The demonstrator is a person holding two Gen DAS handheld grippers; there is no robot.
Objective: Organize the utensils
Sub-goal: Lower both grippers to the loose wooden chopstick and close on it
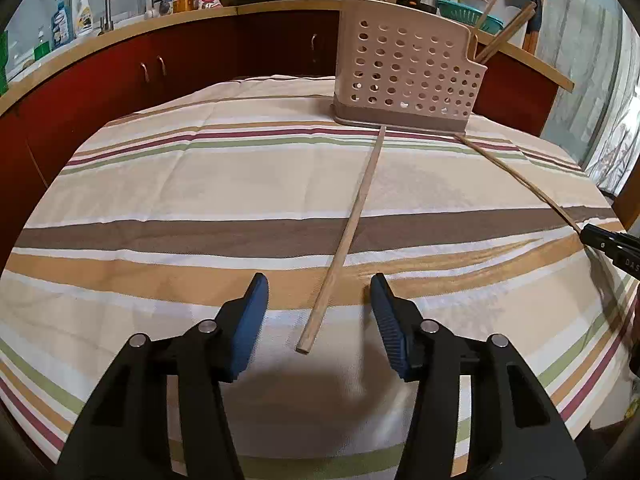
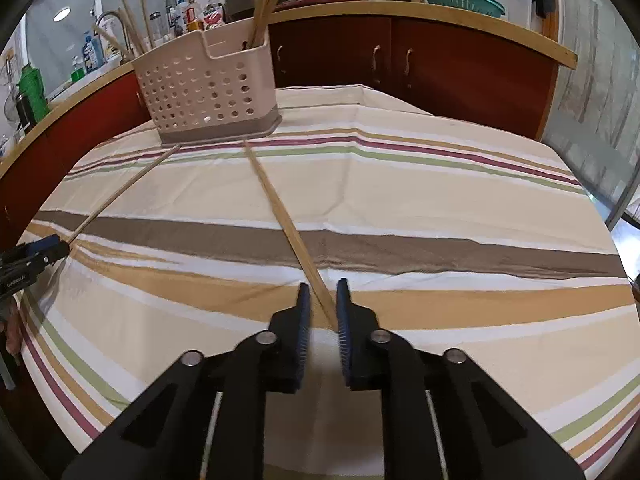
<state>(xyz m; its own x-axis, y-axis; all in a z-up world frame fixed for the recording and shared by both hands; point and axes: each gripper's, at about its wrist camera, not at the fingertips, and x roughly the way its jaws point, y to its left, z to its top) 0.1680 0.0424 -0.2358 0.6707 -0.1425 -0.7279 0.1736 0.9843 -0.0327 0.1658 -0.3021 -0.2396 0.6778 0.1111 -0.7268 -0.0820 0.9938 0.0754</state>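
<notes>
Left wrist view: left gripper [image 1: 319,290] hangs low over the striped tablecloth [image 1: 200,184], jaws spread wide; a chopstick [image 1: 347,236] lies flat on the cloth, its near end between the blue pads [image 1: 250,320] but touching neither, its far end just at the base of the perforated caddy [image 1: 404,76]; caddy stands upright at the far side of the cloth, several chopsticks upright inside it; a second chopstick [image 1: 516,182] runs from the caddy's base out to the right gripper [image 1: 600,240] at the frame edge. Right wrist view: right gripper [image 2: 323,308] has jaws narrowed around that second chopstick [image 2: 288,232] — stick sits in the gap, seems pressed against the right pad, though contact on both sides is hard to confirm; its far tip lies near the caddy [image 2: 208,88] base; left gripper [image 2: 52,250] shows at the left edge, beside the first chopstick [image 2: 124,192].
</notes>
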